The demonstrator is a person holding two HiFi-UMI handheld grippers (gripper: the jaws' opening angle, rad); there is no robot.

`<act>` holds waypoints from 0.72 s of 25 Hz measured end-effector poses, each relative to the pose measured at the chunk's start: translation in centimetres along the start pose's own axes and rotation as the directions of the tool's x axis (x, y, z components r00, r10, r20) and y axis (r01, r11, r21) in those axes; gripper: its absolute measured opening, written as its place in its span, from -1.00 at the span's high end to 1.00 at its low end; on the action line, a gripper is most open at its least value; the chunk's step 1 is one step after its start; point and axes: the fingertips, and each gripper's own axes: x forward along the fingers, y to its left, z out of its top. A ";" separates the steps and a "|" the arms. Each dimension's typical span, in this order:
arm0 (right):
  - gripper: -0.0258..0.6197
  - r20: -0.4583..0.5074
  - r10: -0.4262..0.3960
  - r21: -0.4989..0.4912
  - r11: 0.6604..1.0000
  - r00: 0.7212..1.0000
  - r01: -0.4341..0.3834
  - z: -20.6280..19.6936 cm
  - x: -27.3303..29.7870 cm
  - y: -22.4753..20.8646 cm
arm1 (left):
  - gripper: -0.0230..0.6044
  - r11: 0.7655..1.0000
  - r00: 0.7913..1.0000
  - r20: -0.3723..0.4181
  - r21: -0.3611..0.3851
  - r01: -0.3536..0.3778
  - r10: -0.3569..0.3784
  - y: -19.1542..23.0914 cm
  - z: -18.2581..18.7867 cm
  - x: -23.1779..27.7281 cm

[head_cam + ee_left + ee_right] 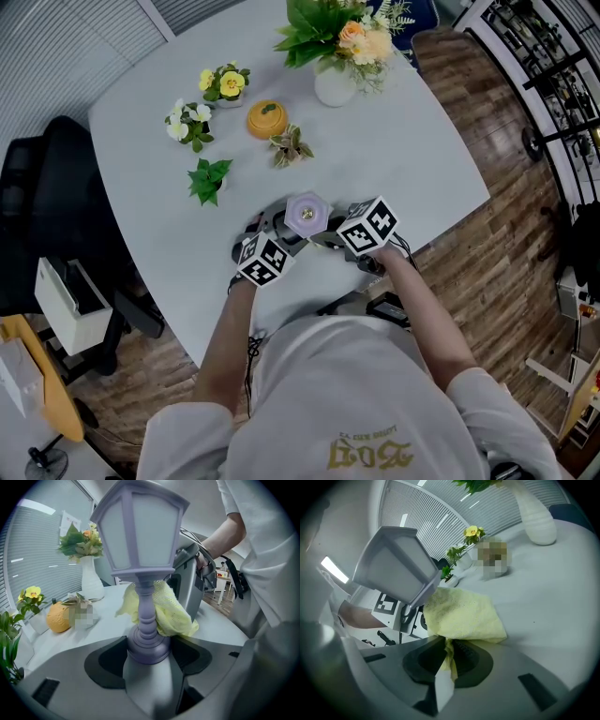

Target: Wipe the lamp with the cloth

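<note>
White table (422, 159), near edge: left gripper (148, 654) clamps the lamp (140, 541) base, right gripper (449, 658) pinches the cloth (461, 613) against its stem; looks mid-wipe, next stroke needs pressure up toward the shade.

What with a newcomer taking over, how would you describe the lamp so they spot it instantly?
On the white table, look at the edge nearest the person. The lamp stands there, its base in the left gripper, while the right gripper holds a yellow cloth against its stem. Unlike the small plants farther back, it is lilac with a lantern-shaped head.
</note>
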 end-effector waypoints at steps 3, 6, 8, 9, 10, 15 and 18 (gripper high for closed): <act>0.78 -0.023 -0.013 -0.018 1.000 1.000 0.013 -0.4 -0.2 -0.3 | -0.05 1.000 1.000 -0.001 0.000 0.000 0.000 0.0 0.0 0.0; 0.78 -0.049 -0.028 -0.032 0.999 0.998 0.027 -1.0 -0.3 -0.7 | -0.05 1.000 1.000 0.000 0.002 0.000 0.000 0.0 0.0 0.0; 0.78 -0.062 -0.038 -0.033 0.999 0.997 0.036 -1.4 -0.3 -1.0 | -0.05 1.000 1.000 0.000 0.002 0.000 0.000 0.0 0.0 0.0; 0.78 -0.064 -0.042 -0.031 0.999 0.997 0.040 -1.6 -0.2 -1.1 | -0.05 1.000 1.000 0.001 0.003 0.000 0.000 0.0 0.0 0.0; 0.78 -0.065 -0.044 -0.030 0.999 0.997 0.043 -1.7 -0.2 -1.2 | -0.05 1.000 1.000 0.002 0.003 0.000 0.000 0.0 0.0 0.0; 0.79 -0.064 -0.048 -0.040 0.998 0.997 0.046 -1.8 -0.2 -1.3 | -0.04 1.000 1.000 0.003 0.003 0.000 0.000 0.0 0.0 0.0; 0.79 -0.058 -0.050 -0.034 0.998 0.997 0.048 -1.8 -0.2 -1.4 | -0.04 1.000 1.000 0.004 0.003 0.001 -0.001 0.0 0.0 0.0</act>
